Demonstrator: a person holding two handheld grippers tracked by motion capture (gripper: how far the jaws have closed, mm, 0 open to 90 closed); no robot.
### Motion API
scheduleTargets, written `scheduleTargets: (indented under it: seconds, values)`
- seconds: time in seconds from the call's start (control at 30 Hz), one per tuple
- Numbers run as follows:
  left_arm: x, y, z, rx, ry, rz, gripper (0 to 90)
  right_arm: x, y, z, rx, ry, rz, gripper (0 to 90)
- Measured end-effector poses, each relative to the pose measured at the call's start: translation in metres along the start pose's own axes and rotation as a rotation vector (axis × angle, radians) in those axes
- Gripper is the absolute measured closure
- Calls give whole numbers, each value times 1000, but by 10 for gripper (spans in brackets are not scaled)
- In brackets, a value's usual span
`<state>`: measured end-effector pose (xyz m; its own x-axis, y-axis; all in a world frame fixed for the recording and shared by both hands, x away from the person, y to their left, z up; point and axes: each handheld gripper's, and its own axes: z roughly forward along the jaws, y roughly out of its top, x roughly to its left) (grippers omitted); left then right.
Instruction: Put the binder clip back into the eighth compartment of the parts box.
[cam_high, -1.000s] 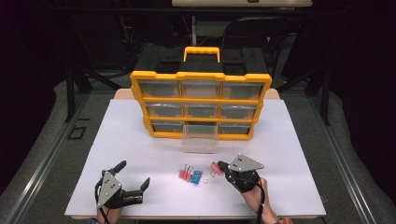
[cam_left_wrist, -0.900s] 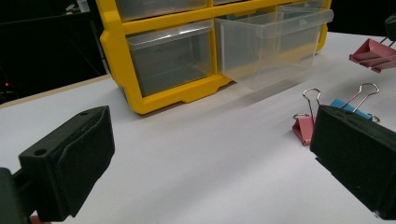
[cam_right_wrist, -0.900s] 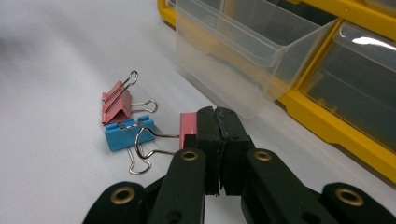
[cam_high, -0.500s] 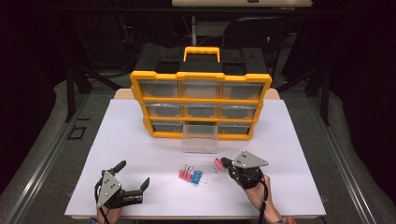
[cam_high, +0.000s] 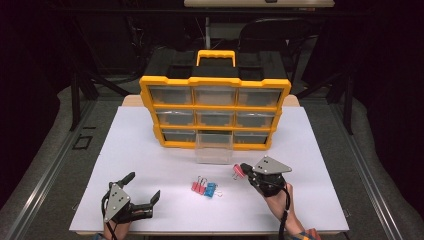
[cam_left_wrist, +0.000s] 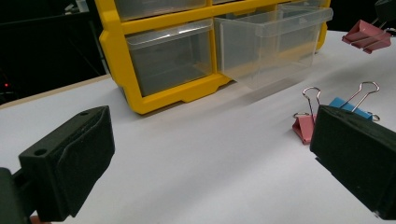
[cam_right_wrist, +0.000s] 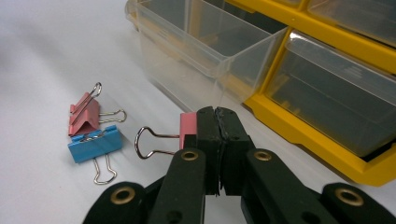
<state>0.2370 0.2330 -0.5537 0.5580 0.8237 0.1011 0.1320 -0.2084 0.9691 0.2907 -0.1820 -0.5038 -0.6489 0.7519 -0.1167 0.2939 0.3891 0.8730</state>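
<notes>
With my right gripper (cam_right_wrist: 215, 140) clamping a pink clip (cam_right_wrist: 188, 126) by its edge and my left gripper (cam_left_wrist: 210, 163) wide open, the clip could slip short of the open drawer (cam_right_wrist: 205, 51).

The right gripper (cam_high: 243, 170), jaws clamped on a pink binder clip (cam_high: 237, 171), rises slightly off the worktop (cam_high: 150, 150) toward the pulled-out drawer (cam_high: 214, 148).

On the table (cam_high: 150, 150), the drawer cabinet (cam_high: 215, 100) is located at upper centre, one drawer (cam_high: 214, 149) is extended below it, and two clips (cam_high: 204, 188) are positioned lower centre.
</notes>
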Motion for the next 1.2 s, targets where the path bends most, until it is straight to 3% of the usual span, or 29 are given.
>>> scheduleTargets:
  seconds: [1.2]
  values:
    - [1,0,-1,-6,8,-6,0,-30,33,-9,-30,-89,33,889]
